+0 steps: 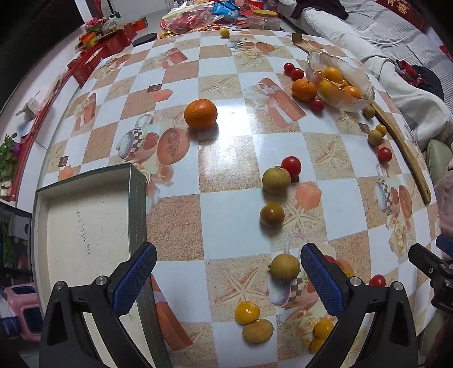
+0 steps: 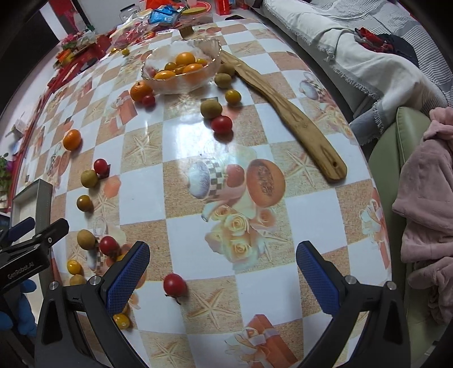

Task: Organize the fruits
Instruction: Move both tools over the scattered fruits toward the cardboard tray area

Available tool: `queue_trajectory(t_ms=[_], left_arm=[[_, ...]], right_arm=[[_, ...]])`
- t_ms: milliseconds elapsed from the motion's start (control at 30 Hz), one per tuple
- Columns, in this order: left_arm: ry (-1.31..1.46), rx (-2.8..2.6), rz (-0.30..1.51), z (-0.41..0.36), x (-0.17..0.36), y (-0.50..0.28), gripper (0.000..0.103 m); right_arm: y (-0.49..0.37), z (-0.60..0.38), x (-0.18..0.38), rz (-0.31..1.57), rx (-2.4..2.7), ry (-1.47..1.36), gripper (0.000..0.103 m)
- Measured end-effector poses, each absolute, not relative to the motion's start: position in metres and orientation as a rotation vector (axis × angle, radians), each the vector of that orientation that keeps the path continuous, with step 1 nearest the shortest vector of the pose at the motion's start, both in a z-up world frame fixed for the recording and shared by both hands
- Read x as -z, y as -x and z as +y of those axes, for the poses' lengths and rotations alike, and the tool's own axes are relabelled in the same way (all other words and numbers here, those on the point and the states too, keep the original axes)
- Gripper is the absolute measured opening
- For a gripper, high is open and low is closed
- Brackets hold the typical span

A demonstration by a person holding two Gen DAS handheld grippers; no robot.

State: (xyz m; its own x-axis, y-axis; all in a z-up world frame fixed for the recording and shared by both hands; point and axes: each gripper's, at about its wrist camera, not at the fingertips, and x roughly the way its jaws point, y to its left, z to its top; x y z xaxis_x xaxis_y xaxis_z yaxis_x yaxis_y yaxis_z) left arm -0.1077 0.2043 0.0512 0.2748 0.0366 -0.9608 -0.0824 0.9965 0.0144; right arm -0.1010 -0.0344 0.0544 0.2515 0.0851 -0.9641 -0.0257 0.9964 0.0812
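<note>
Loose fruit lies across the patterned table: a large orange [image 1: 200, 113], a green-yellow round fruit [image 1: 276, 179], cherry tomatoes [image 1: 291, 166] and small yellow fruits [image 1: 247, 312]. A glass bowl [image 1: 365, 85] holding orange and yellow fruit stands far right; it also shows in the right wrist view [image 2: 215, 48]. An empty grey box [image 1: 85, 215] sits at the left. My left gripper [image 1: 228, 278] is open and empty, with a green-yellow fruit [image 1: 285, 266] just inside its right finger. My right gripper [image 2: 223, 278] is open and empty over a cherry tomato [image 2: 174, 284].
A long wooden spatula [image 2: 286, 110] lies along the table's right side. Red packages and snack bags [image 1: 198, 17] crowd the far edge. A sofa with white and pink blankets [image 2: 424, 181] borders the right side. The left gripper's body [image 2: 28, 254] shows at the left of the right wrist view.
</note>
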Motion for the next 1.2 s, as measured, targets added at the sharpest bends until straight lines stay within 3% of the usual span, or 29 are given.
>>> queue_trajectory(t_ms=[1200], left_arm=[[0.061,-0.085,1.311,0.199,-0.049,0.100,0.102]], right_arm=[[0.086,-0.030,-0.058,1.320,-0.112,-0.067,0.103]])
